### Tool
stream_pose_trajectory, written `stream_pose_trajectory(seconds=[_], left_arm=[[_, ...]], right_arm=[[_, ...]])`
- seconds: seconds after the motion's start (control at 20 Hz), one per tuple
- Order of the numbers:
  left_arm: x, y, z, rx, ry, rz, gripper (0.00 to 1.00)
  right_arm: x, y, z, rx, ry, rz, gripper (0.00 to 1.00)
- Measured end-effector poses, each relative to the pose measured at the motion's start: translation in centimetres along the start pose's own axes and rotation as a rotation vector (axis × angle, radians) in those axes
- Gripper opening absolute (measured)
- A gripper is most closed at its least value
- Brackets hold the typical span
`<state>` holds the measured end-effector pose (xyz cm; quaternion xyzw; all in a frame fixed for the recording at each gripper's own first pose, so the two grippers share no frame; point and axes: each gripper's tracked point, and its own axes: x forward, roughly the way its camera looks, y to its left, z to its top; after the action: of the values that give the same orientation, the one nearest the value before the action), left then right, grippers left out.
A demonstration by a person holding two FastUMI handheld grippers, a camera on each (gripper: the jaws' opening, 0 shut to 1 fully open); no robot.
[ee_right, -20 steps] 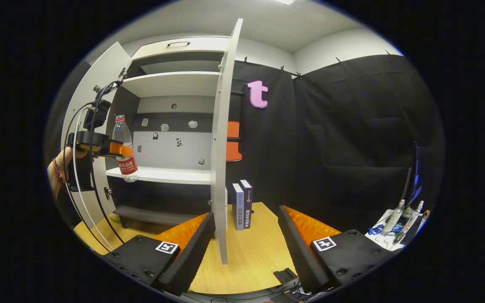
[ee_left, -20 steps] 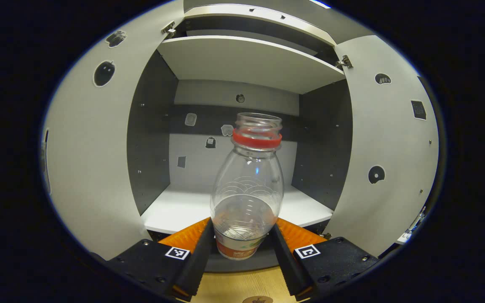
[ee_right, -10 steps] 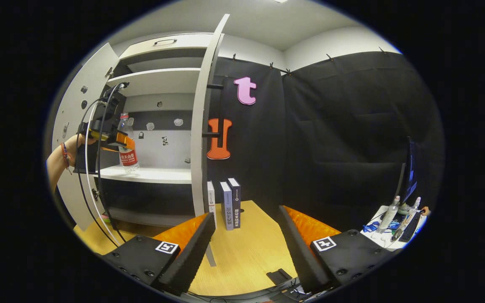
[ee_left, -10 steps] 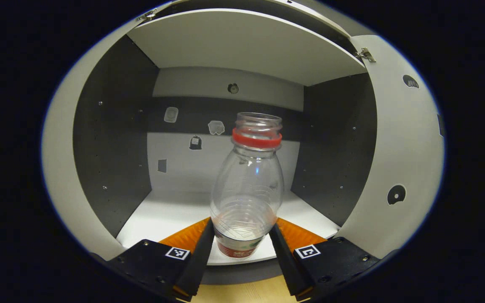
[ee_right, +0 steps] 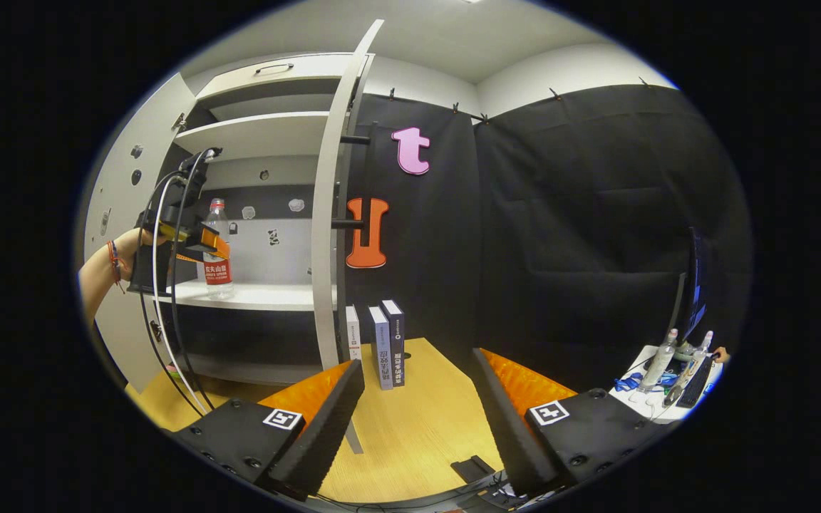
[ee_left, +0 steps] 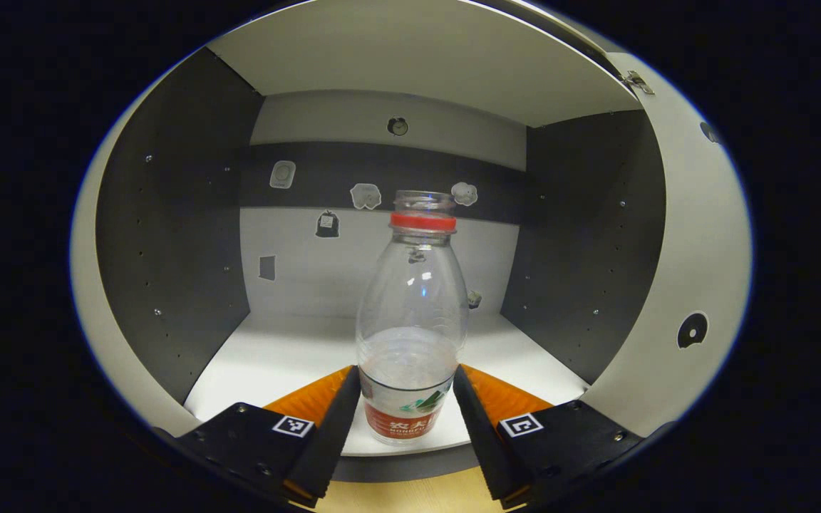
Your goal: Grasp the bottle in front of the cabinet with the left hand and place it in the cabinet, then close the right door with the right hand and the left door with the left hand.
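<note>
in the left gripper view, the clear, ribbed bottle (ee_left: 412, 320) is clamped upright at its label by the left gripper (ee_left: 406, 417), just over the front edge of the white shelf (ee_left: 289, 356) inside the cabinet (ee_left: 175, 214).

in the right gripper view, the right gripper (ee_right: 417, 420) is held wide apart, empty, above the wooden table (ee_right: 417, 427); the bottle (ee_right: 217, 249) is seen on the shelf, left of the right door (ee_right: 328, 214).
</note>
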<state>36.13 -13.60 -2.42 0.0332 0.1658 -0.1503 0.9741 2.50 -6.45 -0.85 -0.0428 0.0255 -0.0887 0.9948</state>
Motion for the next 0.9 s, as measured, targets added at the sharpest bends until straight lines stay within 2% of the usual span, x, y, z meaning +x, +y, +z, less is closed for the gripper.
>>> stream_pose_trajectory(seconds=[0.15, 0.2, 0.3, 0.35, 0.55, 0.6, 0.75, 0.8, 0.85, 0.9], left_arm=[[-0.7, 0.6, 0.4, 0.004, -0.019, 0.015, 0.89], [-0.9, 0.7, 0.6, 0.005, -0.027, 0.019, 0.94], [-1.6, 0.9, 0.9, 0.005, -0.049, 0.022, 0.94], [-2.1, 1.1, 0.9, 0.007, -0.052, 0.028, 0.94], [-4.6, 1.5, 1.3, 0.016, -0.078, 0.037, 0.94], [-5.5, 1.6, 1.6, 0.022, -0.09, 0.039, 0.94], [-8.6, 1.7, 3.0, 0.039, -0.143, 0.042, 0.94], [-9.7, 1.9, 3.5, 0.041, -0.164, 0.045, 0.94], [-10.9, 2.1, 3.9, 0.04, -0.183, 0.046, 0.94], [-12.1, 2.2, 4.4, 0.034, -0.203, 0.047, 0.94]], right_arm=[[0.1, -0.1, 0.2, -0.001, -0.004, -0.002, 1.0], [0.0, -0.2, 0.3, -0.005, -0.006, -0.004, 0.94], [0.2, -0.4, 0.5, -0.009, -0.009, -0.006, 0.94], [0.4, -0.4, 0.5, -0.01, -0.01, -0.006, 0.99], [0.8, -1.1, 1.1, -0.017, -0.017, -0.014, 1.0], [0.9, -1.3, 1.2, -0.02, -0.017, -0.014, 0.94], [1.8, -1.6, 1.5, -0.025, -0.013, -0.004, 0.94], [2.1, -1.4, 1.7, -0.023, -0.012, 0.007, 0.99], [2.3, -1.2, 1.9, -0.02, -0.011, 0.018, 0.99], [2.7, -1.1, 2.0, -0.017, -0.01, 0.028, 0.94]])
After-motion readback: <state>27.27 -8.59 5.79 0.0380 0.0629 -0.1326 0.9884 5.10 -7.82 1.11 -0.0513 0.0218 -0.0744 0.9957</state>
